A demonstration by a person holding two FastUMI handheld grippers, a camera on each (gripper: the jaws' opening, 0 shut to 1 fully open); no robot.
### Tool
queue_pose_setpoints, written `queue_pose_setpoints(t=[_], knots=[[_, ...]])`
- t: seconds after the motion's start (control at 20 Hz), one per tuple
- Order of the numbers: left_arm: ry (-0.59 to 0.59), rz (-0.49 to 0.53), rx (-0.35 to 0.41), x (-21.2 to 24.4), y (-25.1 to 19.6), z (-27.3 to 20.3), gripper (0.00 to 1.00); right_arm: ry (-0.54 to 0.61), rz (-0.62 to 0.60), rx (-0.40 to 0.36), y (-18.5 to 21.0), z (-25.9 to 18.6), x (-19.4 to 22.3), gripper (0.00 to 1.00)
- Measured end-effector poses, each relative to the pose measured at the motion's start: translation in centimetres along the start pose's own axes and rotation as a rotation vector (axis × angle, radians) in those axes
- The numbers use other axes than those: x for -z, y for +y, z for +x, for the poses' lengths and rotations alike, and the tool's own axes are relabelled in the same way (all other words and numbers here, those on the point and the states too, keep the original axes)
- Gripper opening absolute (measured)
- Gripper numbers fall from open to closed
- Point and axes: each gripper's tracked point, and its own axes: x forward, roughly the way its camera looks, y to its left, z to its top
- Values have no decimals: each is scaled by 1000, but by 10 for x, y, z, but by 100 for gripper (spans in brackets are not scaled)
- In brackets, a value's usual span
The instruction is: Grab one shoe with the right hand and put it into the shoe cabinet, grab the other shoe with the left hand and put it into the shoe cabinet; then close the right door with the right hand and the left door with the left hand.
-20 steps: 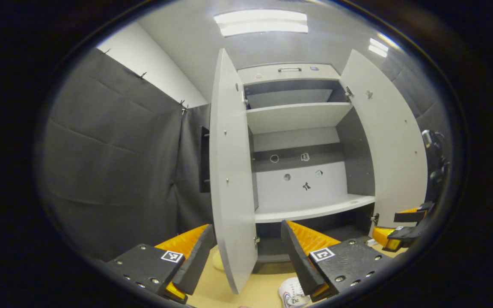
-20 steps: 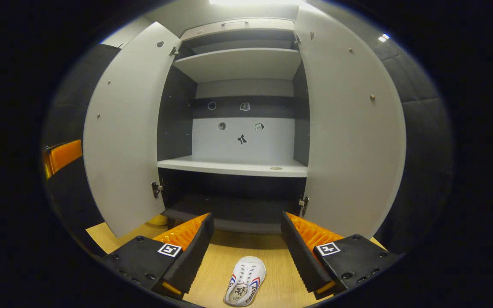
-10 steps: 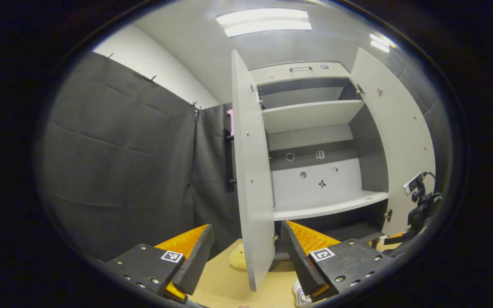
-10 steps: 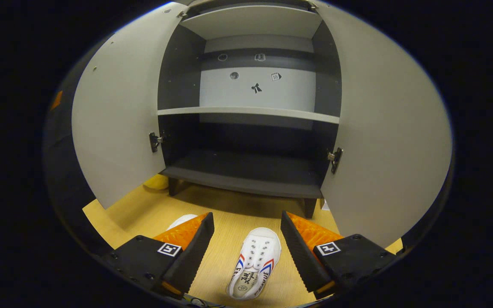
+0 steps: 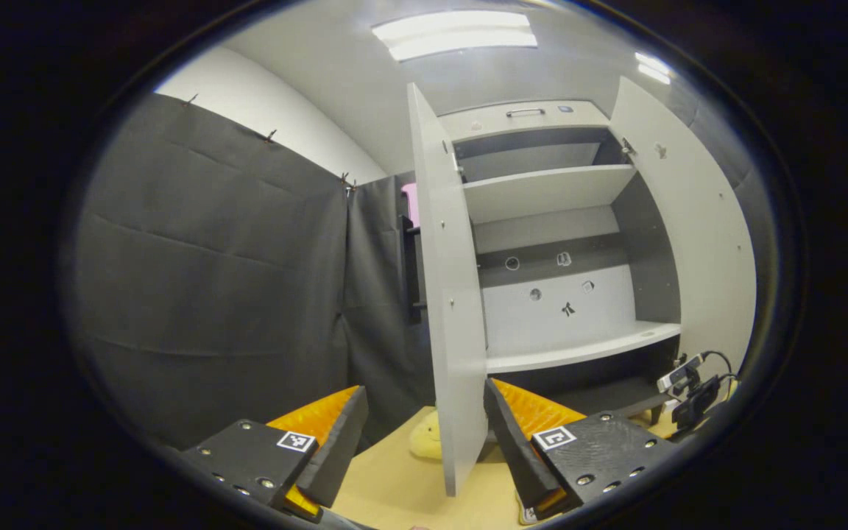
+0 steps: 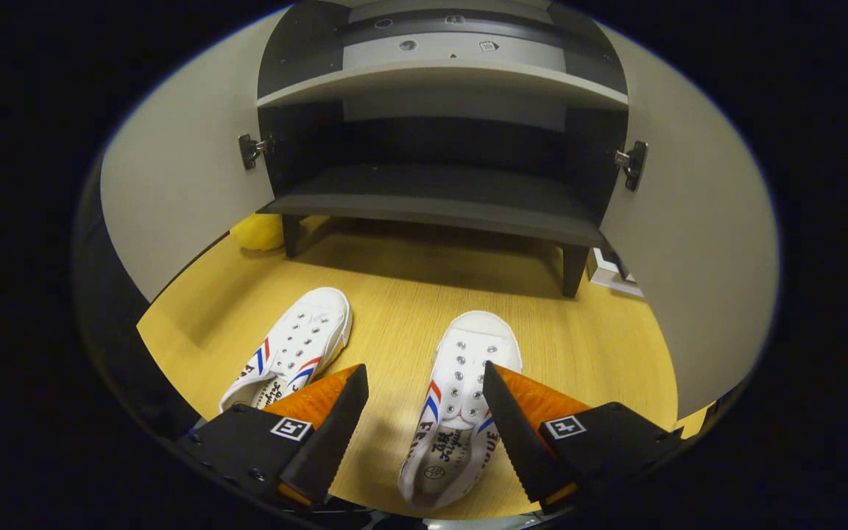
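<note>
Two white canvas shoes with red and blue stripes lie on the wooden floor in front of the shoe cabinet (image 6: 431, 199). In the right gripper view, one shoe (image 6: 461, 397) lies between and just beyond the fingers of my right gripper (image 6: 424, 372), which is open and apart from it. The other shoe (image 6: 295, 350) lies to its left, partly hidden by the left finger. Both cabinet doors, the left door (image 6: 174, 191) and the right door (image 6: 689, 243), stand wide open. My left gripper (image 5: 424, 394) is open and holds nothing, aimed at the left door's edge (image 5: 457, 331).
A yellow soft object (image 6: 258, 232) sits on the floor by the cabinet's left leg and also appears as the yellow object (image 5: 424, 442) behind the left door. A small white item (image 6: 615, 272) lies by the right leg. The cabinet shelves (image 5: 578, 353) are bare.
The right gripper has tipped down and moved toward the floor, bringing both shoes into view with one between its fingers. The left gripper has swung leftward, so the cabinet sits farther right.
</note>
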Motion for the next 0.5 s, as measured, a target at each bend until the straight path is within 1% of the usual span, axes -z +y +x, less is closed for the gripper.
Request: queue_pose_setpoints(t=[0.2,0.25,0.3,0.35,0.4,0.45,0.5], knots=[[5,7,-16,2,9,-7,91,90,35,-17,4,15,23,98],[7,9,-20,2,10,-9,91,110,39,-23,4,18,26,92],[9,11,-23,3,10,-7,91,119,44,-29,6,21,29,93],[10,12,-27,3,12,-6,91,124,42,-28,7,25,30,85],[10,13,-30,4,14,-8,92,133,40,-22,5,28,31,85],[10,14,-33,3,14,-8,91,142,42,-22,6,30,32,77],[10,16,-33,3,13,-7,92,152,41,-19,7,32,34,75]])
